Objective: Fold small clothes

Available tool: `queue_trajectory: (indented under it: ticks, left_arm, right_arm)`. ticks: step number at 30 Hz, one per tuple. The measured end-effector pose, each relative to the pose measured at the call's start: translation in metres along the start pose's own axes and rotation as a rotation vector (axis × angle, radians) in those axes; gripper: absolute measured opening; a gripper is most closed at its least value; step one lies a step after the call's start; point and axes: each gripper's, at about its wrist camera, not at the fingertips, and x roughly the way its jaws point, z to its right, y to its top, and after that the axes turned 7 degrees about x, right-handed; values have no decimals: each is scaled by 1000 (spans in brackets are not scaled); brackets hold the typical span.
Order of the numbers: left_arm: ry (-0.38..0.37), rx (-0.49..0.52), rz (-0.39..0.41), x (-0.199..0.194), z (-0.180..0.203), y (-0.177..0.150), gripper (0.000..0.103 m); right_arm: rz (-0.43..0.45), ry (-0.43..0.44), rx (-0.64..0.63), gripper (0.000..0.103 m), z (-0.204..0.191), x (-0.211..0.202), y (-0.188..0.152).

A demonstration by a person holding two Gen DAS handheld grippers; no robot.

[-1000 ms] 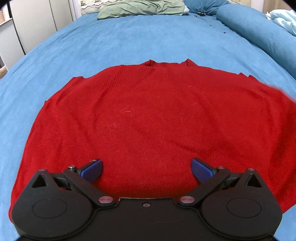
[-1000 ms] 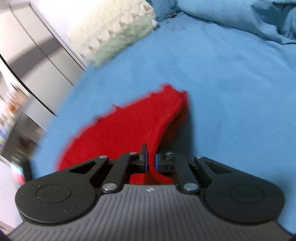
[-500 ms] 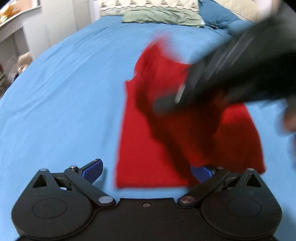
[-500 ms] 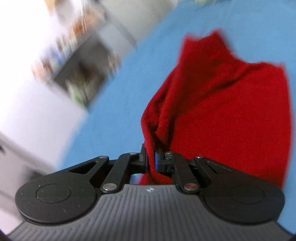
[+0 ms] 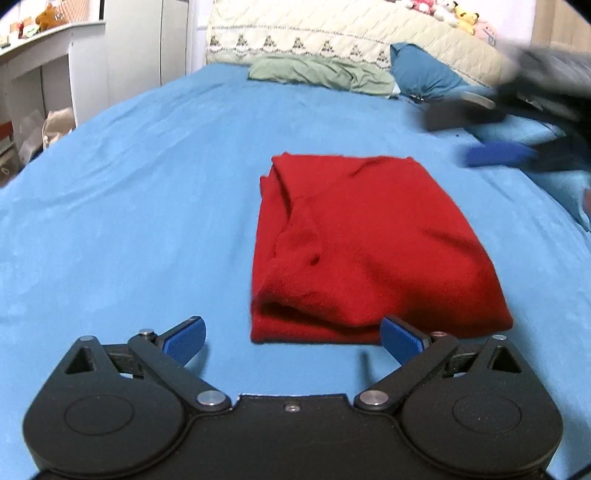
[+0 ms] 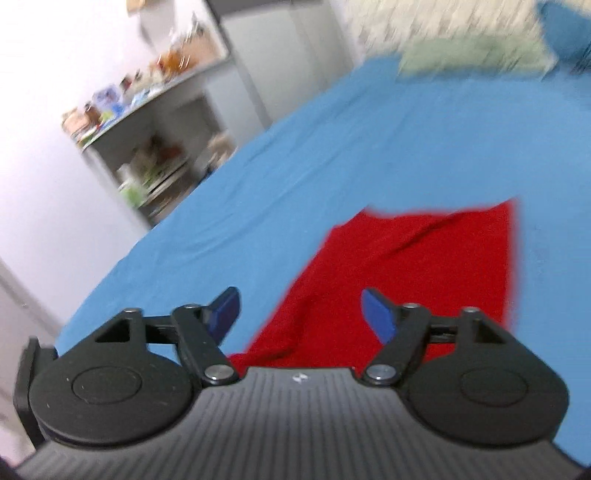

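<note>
Blue bed (image 5: 147,206), both tools apart over red sweater (image 5: 369,251).

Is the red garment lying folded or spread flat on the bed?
Folded. The red garment lies doubled over on the blue sheet, a rolled fold edge along its left side.

Red on blue

The folded sweater (image 5: 373,251) was solid red, the bedsheet (image 5: 147,206) plain light blue, a pillow (image 5: 321,72) sage green, the quilted headboard cover (image 5: 332,35) cream with lace trim.
</note>
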Motion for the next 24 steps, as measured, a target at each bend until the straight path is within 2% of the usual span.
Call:
queue_trajectory:
  ticks: [1, 4, 8, 12, 18, 21, 24]
  left_arm:
    - [1, -10, 14, -2, 0, 0, 102]
    - [1, -46, 29, -2, -1, -2, 102]
    - [4, -80, 21, 0, 1, 3, 102]
    - [20, -81, 5, 0, 4, 3, 102]
    - [32, -78, 1, 2, 3, 9, 102]
    - [46, -79, 10, 7, 1, 15, 102]
    - [92, -78, 19, 14, -8, 18, 102]
  right_arm:
    - [41, -58, -20, 97, 6, -18, -10]
    - [68, -191, -72, 97, 24, -47, -50]
    - [32, -337, -107, 96, 45, -51, -109]
    - [16, -374, -100, 94, 47, -31, -136]
    - [39, -418, -54, 89, 52, -12, -138]
    - [63, -441, -81, 86, 57, -18, -143]
    - [94, -486, -84, 86, 65, -28, -143]
